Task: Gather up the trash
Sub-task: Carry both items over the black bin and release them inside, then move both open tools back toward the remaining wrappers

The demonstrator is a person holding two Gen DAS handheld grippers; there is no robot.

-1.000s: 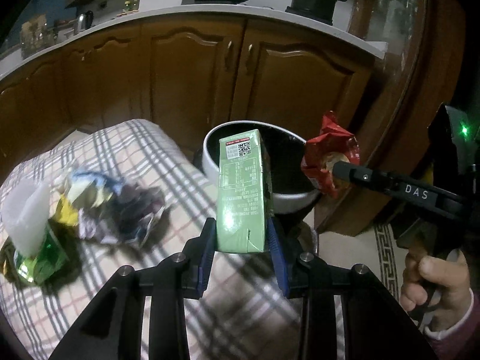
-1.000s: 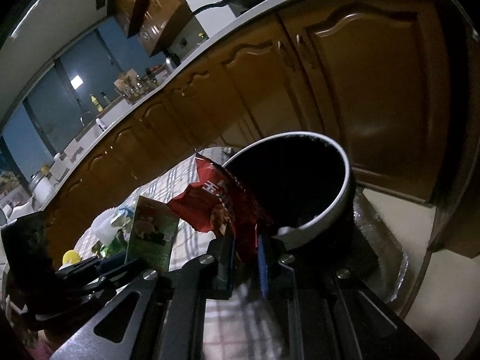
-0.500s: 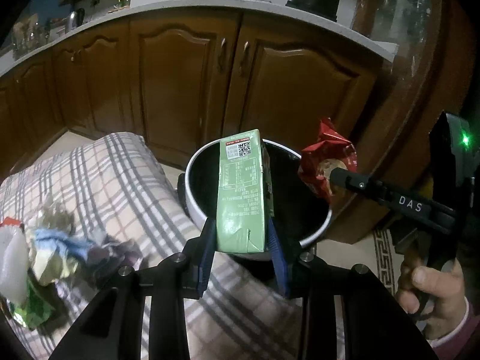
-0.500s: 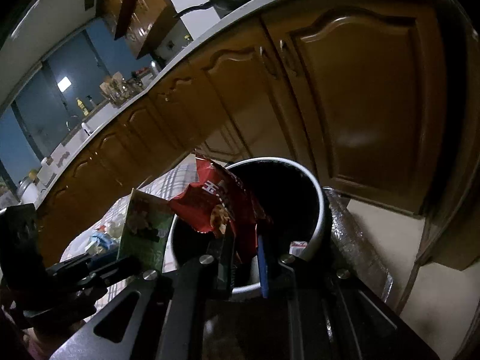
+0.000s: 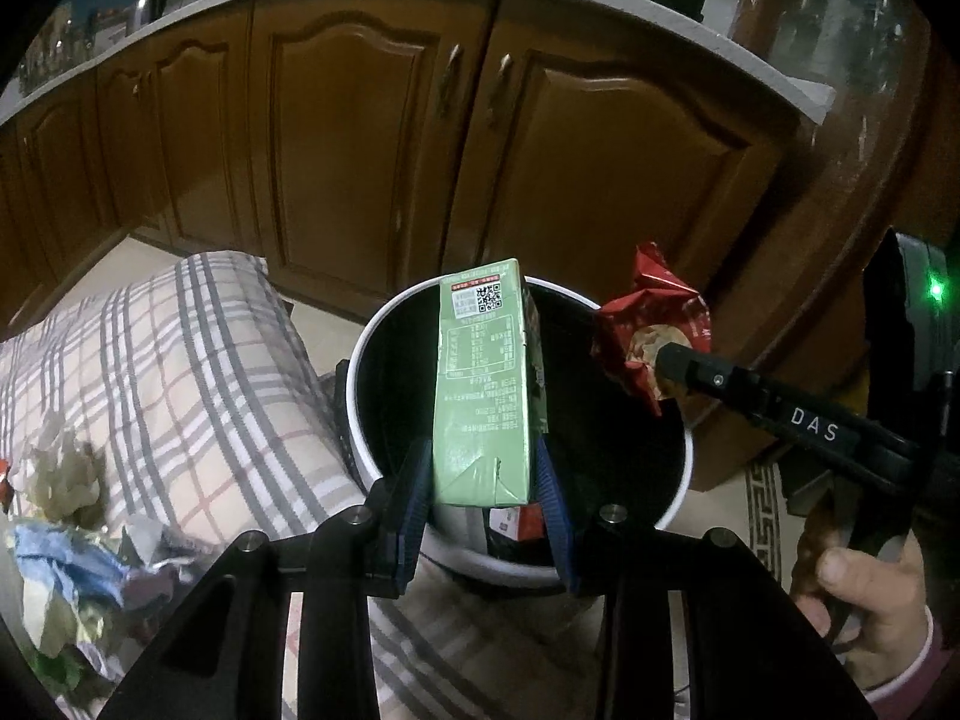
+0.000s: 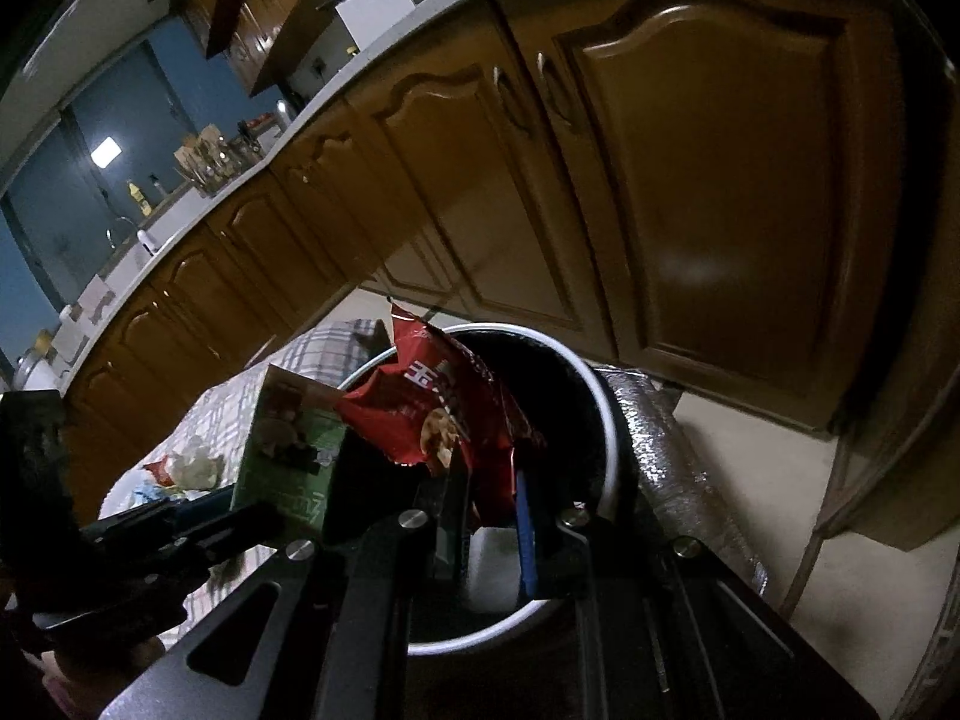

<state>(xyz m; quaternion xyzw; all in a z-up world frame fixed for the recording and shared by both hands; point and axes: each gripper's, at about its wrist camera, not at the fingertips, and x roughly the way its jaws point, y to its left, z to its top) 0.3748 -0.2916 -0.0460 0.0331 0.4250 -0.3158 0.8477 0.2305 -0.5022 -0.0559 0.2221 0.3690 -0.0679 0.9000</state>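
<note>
While the left tongs (image 5: 485, 480) pinch the green carton (image 5: 485, 384) near its bottom end, holding it upright over the mouth of the white bin (image 5: 675, 513), the right tongs (image 6: 489, 516) are pressed onto the red snack wrapper (image 6: 444, 408) just beside it, also above the bin. The carton looks stiff and light, probably empty, so a grip across its flat sides suits it; squeezing hard could dent it. The wrapper is thin, crinkly foil, slippery and limp, best caught by a bunched fold. Something already lies at the bottom of the bin. Further out, more crumpled wrappers (image 5: 72, 546) wait on the checked cloth (image 5: 198, 372) covering the surface, with brown cabinets (image 5: 372, 138) behind.
</note>
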